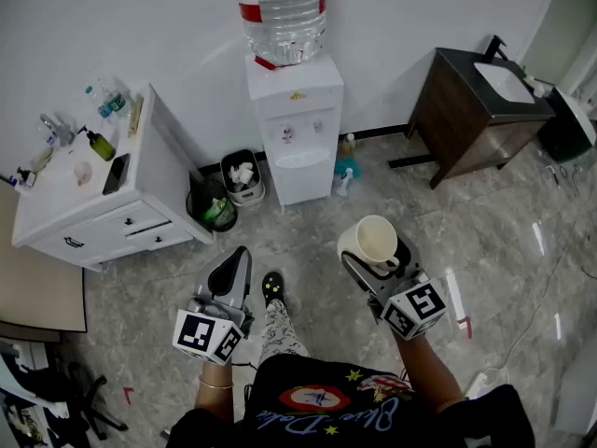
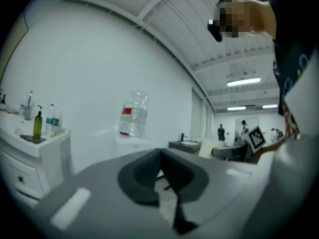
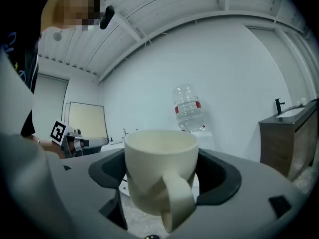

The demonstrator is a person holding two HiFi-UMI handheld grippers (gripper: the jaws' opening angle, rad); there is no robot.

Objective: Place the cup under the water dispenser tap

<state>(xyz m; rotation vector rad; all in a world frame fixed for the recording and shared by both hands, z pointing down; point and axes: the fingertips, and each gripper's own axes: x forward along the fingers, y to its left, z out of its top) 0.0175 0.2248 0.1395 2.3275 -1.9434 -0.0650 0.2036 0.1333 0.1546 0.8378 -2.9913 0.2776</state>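
Observation:
A cream cup with a handle stands upright between the jaws of my right gripper, which is shut on its sides. In the right gripper view the cup fills the middle, handle toward the camera. The white water dispenser with a clear bottle on top stands against the far wall, well ahead of the cup. Its taps sit above a drip tray with nothing on it. My left gripper hangs at the lower left, shut and holding nothing.
A white cabinet with bottles on top stands at the left. Two small bins sit between it and the dispenser. Spray bottles stand at the dispenser's right foot. A dark vanity with a sink stands at the right.

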